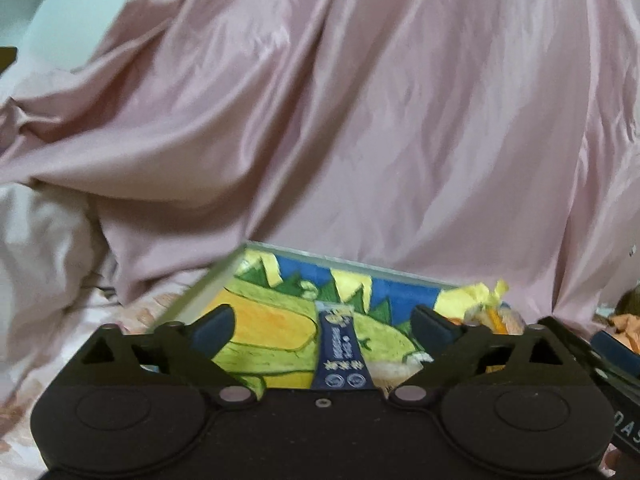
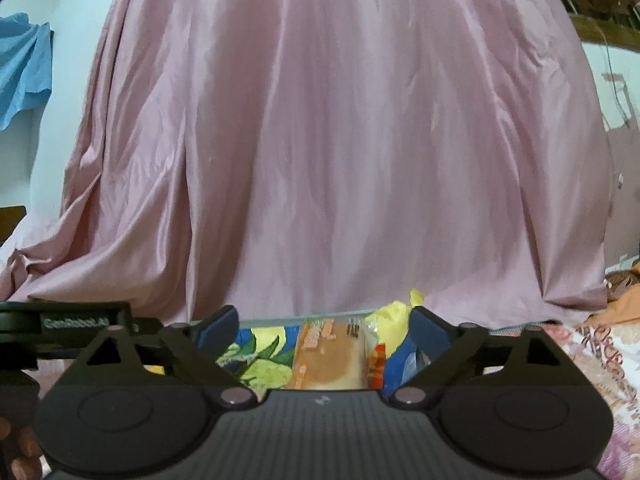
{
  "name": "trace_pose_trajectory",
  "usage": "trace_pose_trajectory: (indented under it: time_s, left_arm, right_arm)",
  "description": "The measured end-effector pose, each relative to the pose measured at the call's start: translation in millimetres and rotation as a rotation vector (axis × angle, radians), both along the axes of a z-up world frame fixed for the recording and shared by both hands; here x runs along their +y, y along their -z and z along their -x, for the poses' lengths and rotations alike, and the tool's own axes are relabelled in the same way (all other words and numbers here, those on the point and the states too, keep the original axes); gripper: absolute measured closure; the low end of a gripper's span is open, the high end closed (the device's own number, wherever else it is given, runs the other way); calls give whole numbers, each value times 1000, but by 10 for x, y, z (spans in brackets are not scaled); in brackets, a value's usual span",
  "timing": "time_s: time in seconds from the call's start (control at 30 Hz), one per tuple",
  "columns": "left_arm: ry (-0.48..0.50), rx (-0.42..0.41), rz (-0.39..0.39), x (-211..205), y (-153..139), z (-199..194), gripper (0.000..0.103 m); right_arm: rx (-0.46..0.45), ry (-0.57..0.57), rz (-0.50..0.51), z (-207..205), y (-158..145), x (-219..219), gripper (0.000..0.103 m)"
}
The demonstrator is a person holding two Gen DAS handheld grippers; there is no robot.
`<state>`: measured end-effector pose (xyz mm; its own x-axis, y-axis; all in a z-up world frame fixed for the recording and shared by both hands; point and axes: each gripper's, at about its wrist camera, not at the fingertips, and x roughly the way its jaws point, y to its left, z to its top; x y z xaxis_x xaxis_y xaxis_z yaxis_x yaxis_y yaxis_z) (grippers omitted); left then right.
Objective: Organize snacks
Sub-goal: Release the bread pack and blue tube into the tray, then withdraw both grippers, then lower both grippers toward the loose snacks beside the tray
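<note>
Landmark: clear tray (image 1: 224,280) with a printed green, yellow and blue picture on its floor; every place below is given relative to it; it lies on a patterned bedcover (image 2: 592,364), not on a tabletop; a pink curtain (image 1: 360,120) hangs behind it.

Left claw (image 1: 324,330): jaws spread wide; nothing between them; poised over the tray's near edge.

Right claw (image 2: 324,330): jaws spread wide; nothing gripped; poised over the tray's near-right part.

Blue packet (image 1: 340,354): narrow sachet lying flat on the tray floor; directly ahead of the left claw, centred between its fingers but below them; contact cannot be confirmed.

Orange packet (image 2: 330,360): flat wrapped snack inside the tray; centred ahead of the right claw, between its fingers.

Yellow wrapper (image 2: 394,312): crumpled at the tray's far-right corner; just beside the orange packet and close to the inner face of the right claw's right-hand finger.

Risk 1: closing the right claw on the orange packet may also catch the yellow wrapper; cause: the two lie side by side.

Risk 2: the blue packet may slide out of the grip; cause: it is thin and lies flat on a smooth floor.

Risk 3: the claws may collide; cause: both work close together over the same tray.

Risk 4: the tray may shift; cause: soft bedding beneath it.
</note>
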<state>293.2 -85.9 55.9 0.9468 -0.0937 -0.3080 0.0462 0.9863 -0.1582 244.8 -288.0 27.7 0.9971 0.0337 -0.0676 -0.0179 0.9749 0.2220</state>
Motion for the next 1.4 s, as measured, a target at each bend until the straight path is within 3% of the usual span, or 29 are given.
trace_pose_trajectory:
  time_s: [0.4, 0.9, 1.27, 1.4]
  left_arm:
    - [-40, -89, -16, 291, -233, 602, 1]
    - [-68, -121, -32, 788, -199, 1482, 1]
    - [-53, -58, -82, 1193, -7, 1866, 1]
    - [-43, 3, -84, 1306, 120, 1949, 1]
  right_arm:
    - [-92, -9, 53, 497, -184, 170, 0]
    - [-115, -103, 150, 1219, -225, 592, 0]
    - [-40, -222, 252, 1610, -129, 946, 0]
    - [39, -266, 309, 1621, -59, 1085, 0]
